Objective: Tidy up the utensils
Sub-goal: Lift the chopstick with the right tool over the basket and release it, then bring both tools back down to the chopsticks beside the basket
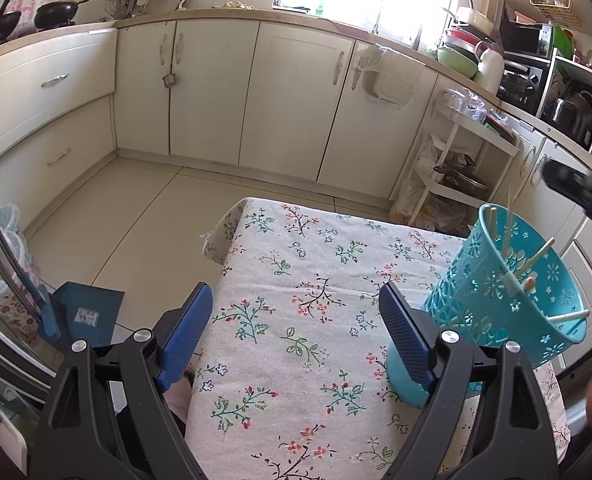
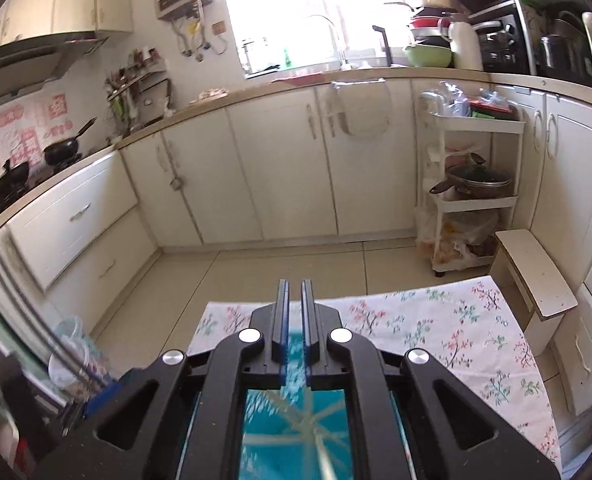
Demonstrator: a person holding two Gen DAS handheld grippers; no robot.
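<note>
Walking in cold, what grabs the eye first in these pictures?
The turquoise basket, standing at the right of the flowered tablecloth with pale chopsticks leaning inside. Next, the left gripper, spread wide open over the cloth, and the right gripper, nearly closed above the basket.

We see a kitchen lined with cream cabinets [image 1: 287, 92] under a pale countertop [image 2: 255, 94] that wraps around the room. A bright window [image 2: 308, 8] above the counter floods the space with daylight. The floor [image 1: 135, 208] is laid with large beige tiles. On the left, black woks [image 2: 61, 150] sit on the stove beneath a range hood [image 2: 23, 64], with pink paper cutouts on the wall behind. A white tiered trolley [image 2: 472, 196] holding a lidded pot stands by the right-hand cabinets. A floral tablecloth [image 1: 296, 320] covers the table in front of us.
</note>
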